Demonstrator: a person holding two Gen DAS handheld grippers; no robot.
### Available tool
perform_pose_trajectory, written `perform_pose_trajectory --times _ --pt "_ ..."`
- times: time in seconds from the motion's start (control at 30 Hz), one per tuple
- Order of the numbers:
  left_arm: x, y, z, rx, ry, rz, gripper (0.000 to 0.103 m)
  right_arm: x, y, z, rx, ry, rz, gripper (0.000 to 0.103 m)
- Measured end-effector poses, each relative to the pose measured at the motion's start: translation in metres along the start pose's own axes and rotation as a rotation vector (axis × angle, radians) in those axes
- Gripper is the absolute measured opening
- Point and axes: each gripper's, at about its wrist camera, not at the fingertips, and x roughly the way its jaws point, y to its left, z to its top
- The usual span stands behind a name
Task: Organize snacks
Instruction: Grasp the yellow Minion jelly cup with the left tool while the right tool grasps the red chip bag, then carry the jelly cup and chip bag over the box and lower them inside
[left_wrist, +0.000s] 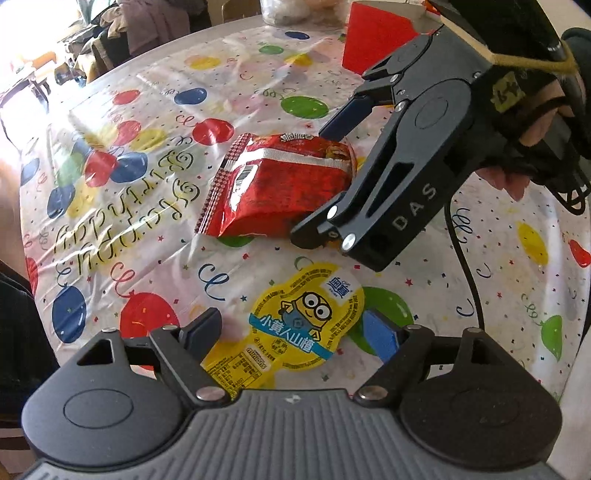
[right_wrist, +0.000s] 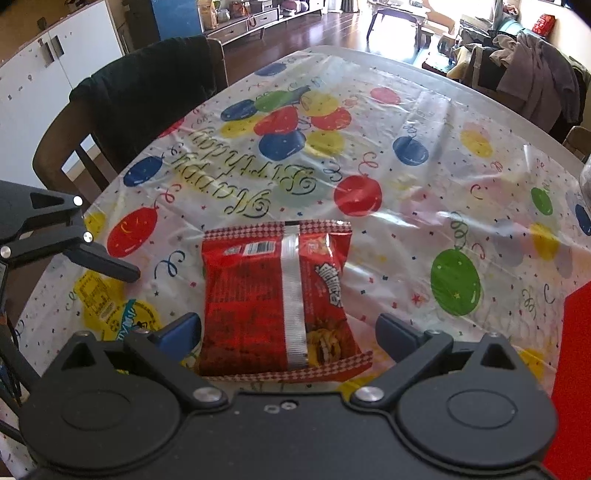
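Two snacks on table (right_wrist: 424, 122), covered by balloon-print birthday cloth (left_wrist: 122, 173). Red box (left_wrist: 373, 40) at far edge in left view. Red chip bag (right_wrist: 280, 295) lies flat mid-table, seam side up. Right claw (right_wrist: 286, 332) spread wide, fingers either side of bag's near end, not pinching. Yellow Minions snack cup (left_wrist: 299, 321) lies foil-lid up just beside bag. Left claw (left_wrist: 295, 334) also spread, straddling cup; contact unclear.

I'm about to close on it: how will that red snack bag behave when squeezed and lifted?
The red snack bag looks puffed and crinkly, so it will probably give and crumple between the open jaws of the right gripper. Its glossy foil may slip. It seems light, yet its contents could crush.
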Motion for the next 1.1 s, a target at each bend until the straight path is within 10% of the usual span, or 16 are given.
perform_pose_trajectory --times 0.47,1.1 --pt "-0.006 -0.005 -0.002 -0.058 -0.038 0.065 0.052 -0.004 0.006 -0.004 -0.023 -0.011 -0.025 0.076" --pt "-0.027 -0.006 0.007 -0.328 -0.098 0.114 0.051 -0.061 -0.025 -0.03 0.101 -0.1 -0.073 0.066"
